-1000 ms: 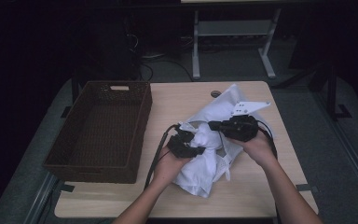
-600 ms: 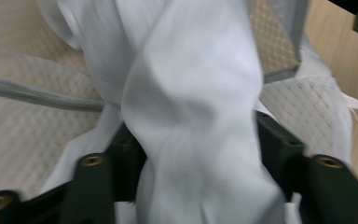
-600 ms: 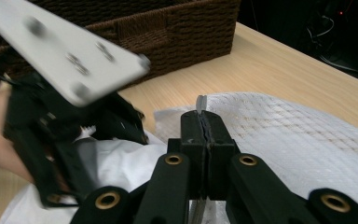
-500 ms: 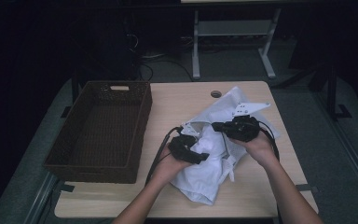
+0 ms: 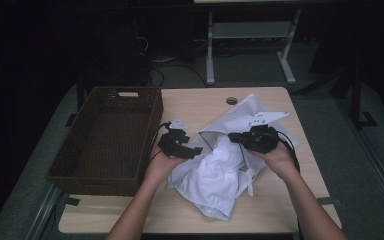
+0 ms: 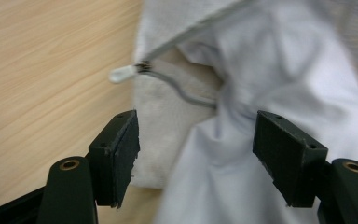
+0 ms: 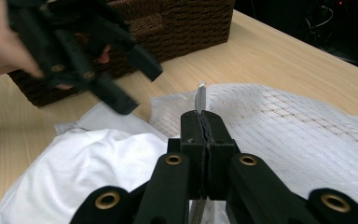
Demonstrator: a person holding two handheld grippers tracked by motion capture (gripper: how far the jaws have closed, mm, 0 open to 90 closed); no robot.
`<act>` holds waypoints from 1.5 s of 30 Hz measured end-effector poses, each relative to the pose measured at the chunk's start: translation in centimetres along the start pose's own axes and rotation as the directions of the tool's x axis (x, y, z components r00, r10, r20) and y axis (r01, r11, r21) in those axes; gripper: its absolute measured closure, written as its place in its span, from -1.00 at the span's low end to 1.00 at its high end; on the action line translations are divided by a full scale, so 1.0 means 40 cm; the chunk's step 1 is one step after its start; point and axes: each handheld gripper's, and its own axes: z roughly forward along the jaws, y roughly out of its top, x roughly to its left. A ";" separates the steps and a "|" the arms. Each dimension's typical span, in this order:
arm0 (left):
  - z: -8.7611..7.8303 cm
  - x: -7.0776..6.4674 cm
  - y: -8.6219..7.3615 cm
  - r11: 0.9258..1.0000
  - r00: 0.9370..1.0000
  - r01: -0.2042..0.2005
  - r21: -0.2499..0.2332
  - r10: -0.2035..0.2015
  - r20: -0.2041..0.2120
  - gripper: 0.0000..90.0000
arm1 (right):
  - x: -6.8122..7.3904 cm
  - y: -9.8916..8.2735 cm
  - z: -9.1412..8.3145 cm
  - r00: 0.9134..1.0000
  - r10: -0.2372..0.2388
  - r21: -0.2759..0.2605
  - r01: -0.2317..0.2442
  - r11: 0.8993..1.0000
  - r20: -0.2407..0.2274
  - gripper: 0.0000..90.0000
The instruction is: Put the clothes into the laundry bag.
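White cloth: a garment lies crumpled on the tabletop, between the two hands, its far part spread toward the back right corner
Mesh bag: a pale mesh bag with a zip lies half under the garment; the zip pull rests on bare wood at its edge
Left tool: the left tool sits just left of the garment, beside the basket; its jaws have just been opening and stand wide apart, pads clear of the cloth; in the left gripper view the garment and bag edge lie beyond and between the jaws, not pinched
Right tool: the right tool is over the middle of the garment; in the right gripper view its jaws are pressed together on a thin edge of the bag, a sliver of which sticks out above the pads
Basket: a dark wicker basket stands at the left of the tabletop, apart from the garment
Hands: the left hand and right hand each grip a tool from below
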 end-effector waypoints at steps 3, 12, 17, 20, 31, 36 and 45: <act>0.028 0.017 0.010 1.000 1.000 0.013 0.007 -0.013 -0.007 -0.33 | -0.001 -0.002 0.000 1.000 0.001 0.001 -0.001 1.000 0.000 0.96; 0.109 0.062 0.006 0.998 1.000 0.011 0.066 -0.012 0.022 -0.01 | -0.003 -0.004 -0.007 1.000 0.005 0.000 -0.005 1.000 -0.004 0.96; 0.120 0.067 -0.002 0.992 0.999 0.013 0.122 -0.019 0.048 0.63 | -0.002 -0.005 -0.004 1.000 0.003 0.001 -0.003 1.000 -0.009 0.96; 0.109 0.064 -0.007 0.993 0.997 0.024 0.120 -0.032 0.064 0.95 | -0.001 -0.006 -0.006 1.000 0.004 0.002 -0.004 1.000 -0.008 0.96; 0.008 -0.023 -0.083 0.994 0.994 -0.005 0.105 -0.006 0.110 0.95 | 0.004 -0.031 -0.015 0.999 0.032 0.032 -0.032 0.999 -0.024 0.69; -0.001 -0.029 -0.111 0.995 0.993 0.000 0.099 -0.012 0.116 0.95 | 0.033 -0.034 -0.046 0.999 0.023 0.035 -0.022 0.999 -0.036 0.28; -0.001 -0.036 -0.115 0.996 0.991 0.017 0.084 -0.028 0.130 0.95 | 0.164 -0.049 -0.045 0.989 -0.015 0.067 0.025 0.997 -0.146 0.16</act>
